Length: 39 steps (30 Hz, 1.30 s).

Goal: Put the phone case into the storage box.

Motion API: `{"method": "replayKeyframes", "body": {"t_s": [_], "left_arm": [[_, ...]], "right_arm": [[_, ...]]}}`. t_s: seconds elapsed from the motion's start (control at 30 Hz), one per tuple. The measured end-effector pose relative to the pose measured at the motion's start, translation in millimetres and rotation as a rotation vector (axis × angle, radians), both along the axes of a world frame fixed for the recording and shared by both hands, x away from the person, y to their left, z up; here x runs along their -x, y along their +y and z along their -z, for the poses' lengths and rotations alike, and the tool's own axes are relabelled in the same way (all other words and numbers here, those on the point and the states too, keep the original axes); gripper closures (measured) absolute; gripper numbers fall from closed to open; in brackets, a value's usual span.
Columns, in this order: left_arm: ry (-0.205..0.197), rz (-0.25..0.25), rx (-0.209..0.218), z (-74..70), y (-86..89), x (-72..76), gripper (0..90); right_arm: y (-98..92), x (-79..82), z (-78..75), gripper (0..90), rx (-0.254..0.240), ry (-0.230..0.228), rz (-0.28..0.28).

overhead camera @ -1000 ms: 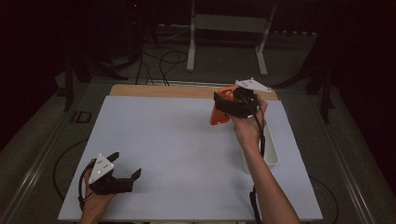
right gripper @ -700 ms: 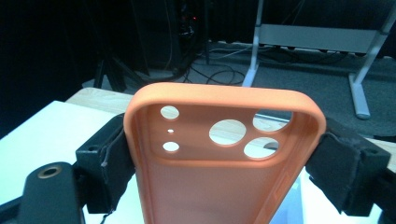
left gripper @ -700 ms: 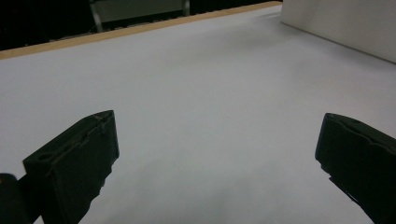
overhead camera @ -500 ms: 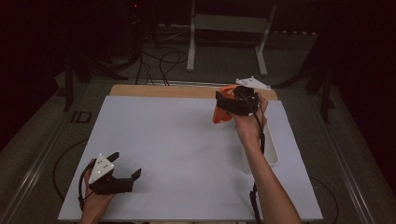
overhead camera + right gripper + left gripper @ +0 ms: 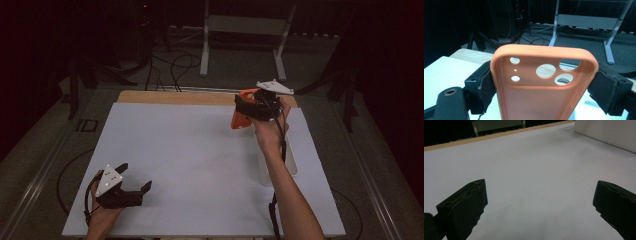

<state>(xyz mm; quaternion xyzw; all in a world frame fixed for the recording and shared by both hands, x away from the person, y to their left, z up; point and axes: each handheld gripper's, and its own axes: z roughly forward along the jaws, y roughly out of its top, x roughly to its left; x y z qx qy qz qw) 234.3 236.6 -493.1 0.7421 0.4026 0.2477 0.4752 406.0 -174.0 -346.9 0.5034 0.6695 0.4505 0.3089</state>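
Writing: no brand or label can be read on the phone case (image 5: 544, 90).
Phone case: orange, soft-looking, with round camera holes near its top edge.
Place: you hold it lifted over the far right part of the table (image 5: 190, 165).
Right gripper (image 5: 248, 111): clenched on the case sides.
Left gripper (image 5: 134, 181): jaws apart, holding nothing.

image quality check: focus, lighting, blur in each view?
High view: white table sheet evenly lit, surroundings nearly black, slightly soft. Left gripper view: black fingers close and blurred, sheet featureless. Right gripper view: orange silicone phone case sharp at the camera cut-outs, fingers softer, background dim.
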Motion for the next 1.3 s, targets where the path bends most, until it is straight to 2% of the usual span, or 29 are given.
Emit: {"method": "replayKeyframes", "body": {"t_s": [0.43,0.87,1.3], "left_arm": [[0.000,-0.004,0.003,0.0,0.0,0.2,0.4],[-0.004,-0.005,0.006,-0.7,1.1,0.7,0.4],[-0.005,-0.006,0.007,-0.9,1.4,1.0,0.4]], "right_arm": [[-4.5,-5.2,-3.7,15.9,0.012,-0.012,0.019],[-12.7,-10.6,-2.9,15.9,-0.001,-0.023,0.047],[-27.2,-15.0,-2.8,15.8,0.010,-0.031,0.082]]}}
